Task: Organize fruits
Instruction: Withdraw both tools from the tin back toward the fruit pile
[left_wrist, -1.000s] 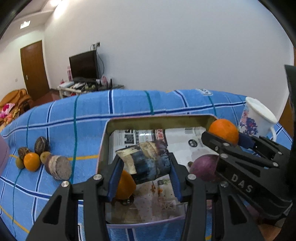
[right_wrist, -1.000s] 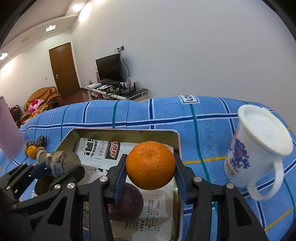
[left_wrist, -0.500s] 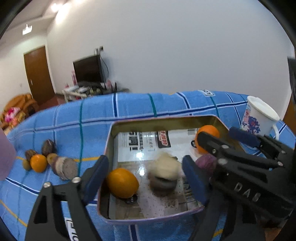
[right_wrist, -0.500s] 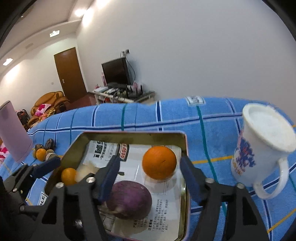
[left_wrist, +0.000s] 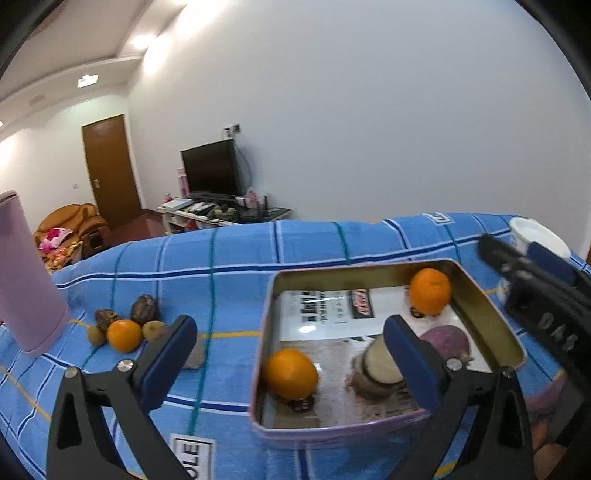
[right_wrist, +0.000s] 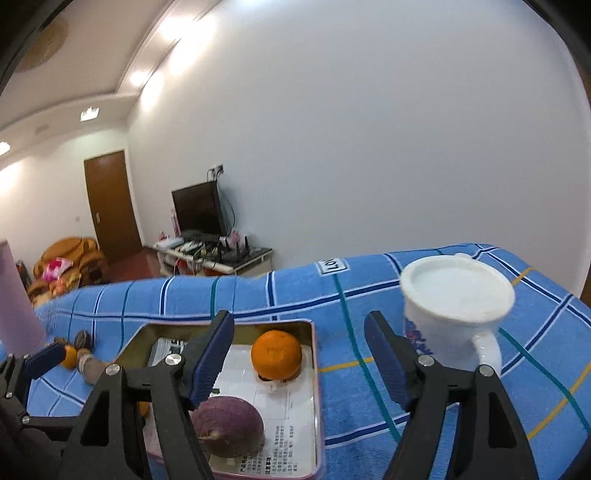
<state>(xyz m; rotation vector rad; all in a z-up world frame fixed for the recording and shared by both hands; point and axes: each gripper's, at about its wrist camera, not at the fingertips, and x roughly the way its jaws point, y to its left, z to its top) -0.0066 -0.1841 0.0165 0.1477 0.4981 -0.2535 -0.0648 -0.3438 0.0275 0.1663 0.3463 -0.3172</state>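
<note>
A metal tin (left_wrist: 263, 334) lined with paper sits on the blue checked cloth. In it lie an orange (left_wrist: 430, 290) at the far right, an orange (left_wrist: 291, 373) at the near left, a purple round fruit (left_wrist: 448, 341) and a cut brown and white piece (left_wrist: 376, 369). My left gripper (left_wrist: 291, 350) is open and empty above the tin's near left. My right gripper (right_wrist: 299, 354) is open and empty above the tin (right_wrist: 316, 373), over the far orange (right_wrist: 276, 355) and the purple fruit (right_wrist: 229, 426).
Loose fruit (left_wrist: 123, 328) lies on the cloth left of the tin: an orange, brown pieces and small green ones. A pink cylinder (left_wrist: 22, 280) stands at the far left. A white mug (right_wrist: 452, 310) stands right of the tin.
Both grippers have opened and drawn back and up. The left let the cut piece fall into the tin; the right let its orange go into the tin's far right corner.
</note>
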